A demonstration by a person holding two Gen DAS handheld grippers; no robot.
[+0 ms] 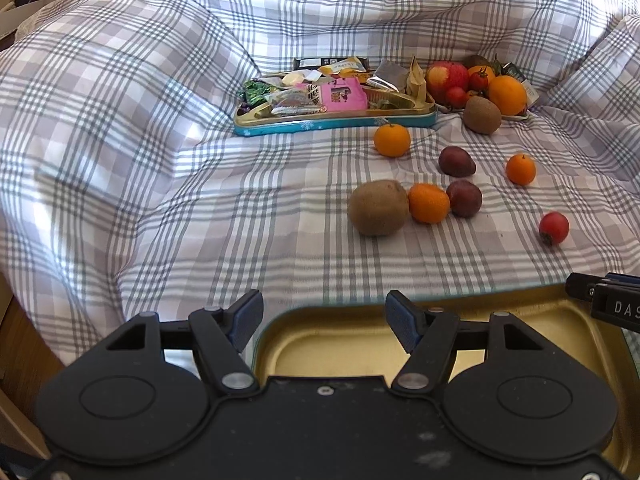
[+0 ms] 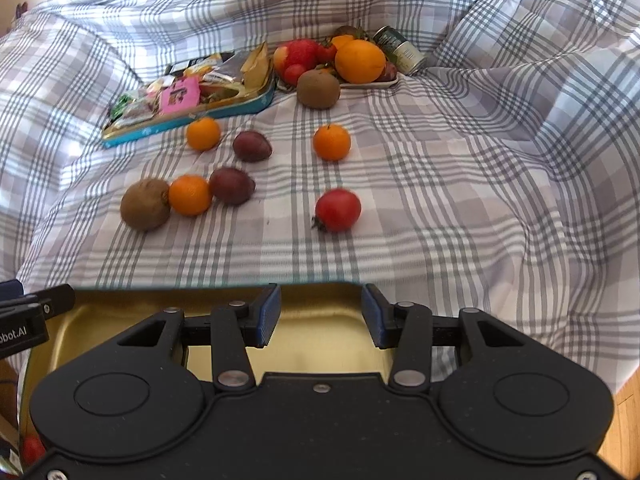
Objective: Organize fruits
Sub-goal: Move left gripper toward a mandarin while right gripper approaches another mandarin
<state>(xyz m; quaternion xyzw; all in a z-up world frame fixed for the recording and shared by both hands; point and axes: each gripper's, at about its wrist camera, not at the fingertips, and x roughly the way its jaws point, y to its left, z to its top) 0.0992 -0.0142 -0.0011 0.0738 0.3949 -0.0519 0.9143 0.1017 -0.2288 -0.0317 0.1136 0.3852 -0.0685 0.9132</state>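
Loose fruit lies on the plaid sheet: a kiwi [image 1: 378,208] touching a small orange [image 1: 429,203] and a dark plum [image 1: 464,198], a second plum [image 1: 456,161], two more small oranges [image 1: 392,140] [image 1: 521,169] and a red tomato [image 1: 553,228] [image 2: 338,210]. A gold tin tray [image 1: 440,344] [image 2: 316,344] lies under both grippers. My left gripper [image 1: 324,326] is open and empty over the tray's left end. My right gripper [image 2: 320,318] is open and empty over its far rim.
A teal tin [image 1: 332,124] full of snack packets sits at the back. Beside it a white plate [image 2: 370,85] holds an apple, a big orange and tomatoes, with a kiwi [image 2: 318,89] in front and a green can [image 2: 400,50] behind. Rumpled bedding rises all around.
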